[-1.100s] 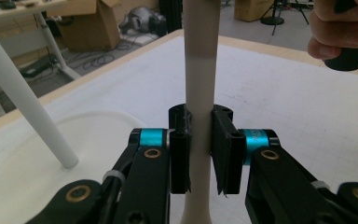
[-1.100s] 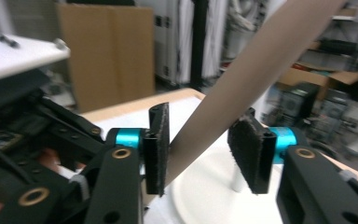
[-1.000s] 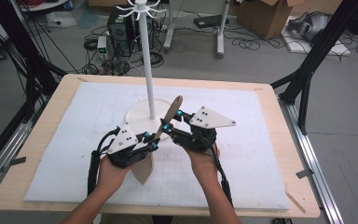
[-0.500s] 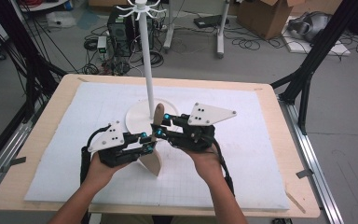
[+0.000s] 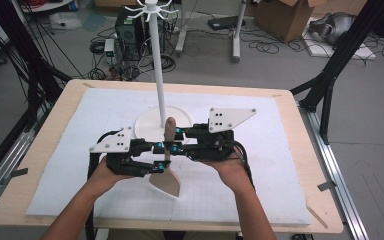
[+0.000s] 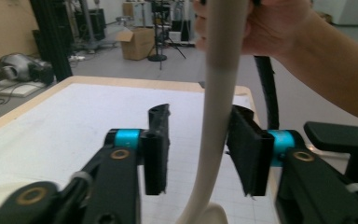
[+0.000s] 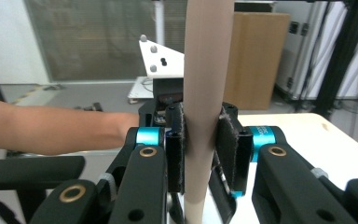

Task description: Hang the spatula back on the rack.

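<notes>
While the right gripper [image 5: 176, 141] clamps it, the spatula [image 5: 166, 165] stands upright, blade down.

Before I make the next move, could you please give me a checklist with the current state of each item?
1. Right claw grips the wooden utensil: ok, both pads press on the handle.
2. Left claw has released: its jaws have just been opening, and one pad stands clear of the handle between them. The other pad's contact: cannot tell.
3. Utensil upright, broad end down: ok.
4. Broad end lifted off the white mat: cannot tell.
5. Hooks on top of the white stand are free: ok.
</notes>
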The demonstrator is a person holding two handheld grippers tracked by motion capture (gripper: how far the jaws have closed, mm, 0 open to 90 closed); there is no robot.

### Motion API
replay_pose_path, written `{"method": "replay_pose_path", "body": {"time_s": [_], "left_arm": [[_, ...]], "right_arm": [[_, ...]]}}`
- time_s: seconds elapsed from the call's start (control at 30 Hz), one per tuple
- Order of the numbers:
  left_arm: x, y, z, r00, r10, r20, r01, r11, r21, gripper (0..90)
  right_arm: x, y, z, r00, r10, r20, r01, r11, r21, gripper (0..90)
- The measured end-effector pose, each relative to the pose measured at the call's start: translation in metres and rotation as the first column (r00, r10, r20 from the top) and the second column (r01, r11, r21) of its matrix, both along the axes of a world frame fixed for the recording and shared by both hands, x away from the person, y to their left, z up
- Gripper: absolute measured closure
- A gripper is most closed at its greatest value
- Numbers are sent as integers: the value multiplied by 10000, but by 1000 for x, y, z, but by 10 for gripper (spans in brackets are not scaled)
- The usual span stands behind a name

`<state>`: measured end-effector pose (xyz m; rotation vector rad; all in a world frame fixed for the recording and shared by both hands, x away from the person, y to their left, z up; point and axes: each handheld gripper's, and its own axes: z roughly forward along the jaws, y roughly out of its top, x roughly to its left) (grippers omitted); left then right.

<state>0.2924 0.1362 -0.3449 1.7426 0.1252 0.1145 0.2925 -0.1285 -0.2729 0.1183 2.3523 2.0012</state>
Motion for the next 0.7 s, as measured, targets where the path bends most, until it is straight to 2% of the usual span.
{"method": "replay_pose_path", "body": {"time_s": [0.07, 0.1, 0.2, 0.23, 0.3, 0.37, 0.4, 0.43, 0.47, 0.5, 0.53, 0.57, 0.6, 0.63, 0.67, 0.7], "left_arm": [[-1, -4, 1, 9998, -220, -15, 221, 9997, 143, 613], [-2, -7, 0, 9993, -375, 10, 374, 9992, 170, 674], [-3, -10, -1, 9987, -507, -16, 508, 9986, 145, 741], [-4, -11, -1, 9978, -664, 57, 663, 9978, 84, 777], [-5, -13, -1, 9980, -625, 136, 624, 9980, 78, 782], [-7, -14, 1, 9993, -360, 98, 359, 9993, 120, 784], [-7, -13, 3, 9998, -217, 24, 217, 9997, 144, 784], [-7, -13, 3, 10000, -35, -36, 36, 9998, 182, 784], [-7, -13, 4, 9997, 235, -103, -233, 9995, 194, 785], [-7, -11, 6, 9979, 649, -74, -648, 9977, 191, 785], [-7, -11, 6, 9979, 649, -74, -648, 9977, 191, 785], [-6, -8, 7, 9933, 1144, -140, -1141, 9933, 199, 785], [-4, -5, 7, 9907, 1344, -200, -1341, 9909, 136, 785], [-4, -5, 7, 9907, 1344, -200, -1341, 9909, 136, 785], [0, 0, 9, 9845, 1708, -411, -1706, 9853, 81, 785], [2, 3, 10, 9809, 1877, -508, -1877, 9822, 65, 785]], "right_arm": [[1, -1, 0, 9999, 107, -14, -107, 9999, 34, 746], [3, -1, 0, 9996, 269, 60, -270, 9996, 39, 746], [3, -1, 0, 9992, 410, 26, -410, 9991, 58, 746], [3, -1, 0, 9978, 660, -10, -659, 9977, 129, 746], [3, -1, 1, 9975, 701, 73, -702, 9974, 157, 745], [3, -2, 1, 9989, 453, 153, -457, 9986, 249, 734], [2, -3, 1, 9994, 265, 226, -272, 9991, 331, 689], [1, -4, 1, 9994, -120, 317, 104, 9987, 497, 539], [0, -6, 1, 9964, -775, 340, 748, 9944, 740, 411], [0, -8, 1, 9915, -1265, 313, 1231, 9880, 932, 383], [0, -8, 1, 9915, -1265, 313, 1231, 9880, 932, 383], [-1, -14, 1, 9824, -1820, 420, 1759, 9772, 1190, 334], [-2, -17, 0, 9752, -2165, 453, 2091, 9692, 1298, 312], [-2, -17, 0, 9752, -2165, 453, 2091, 9692, 1298, 312], [-6, -24, -2, 9560, -2836, 753, 2741, 9548, 1152, 308], [-8, -28, -4, 9453, -3133, 907, 3036, 9469, 1062, 307]]}}
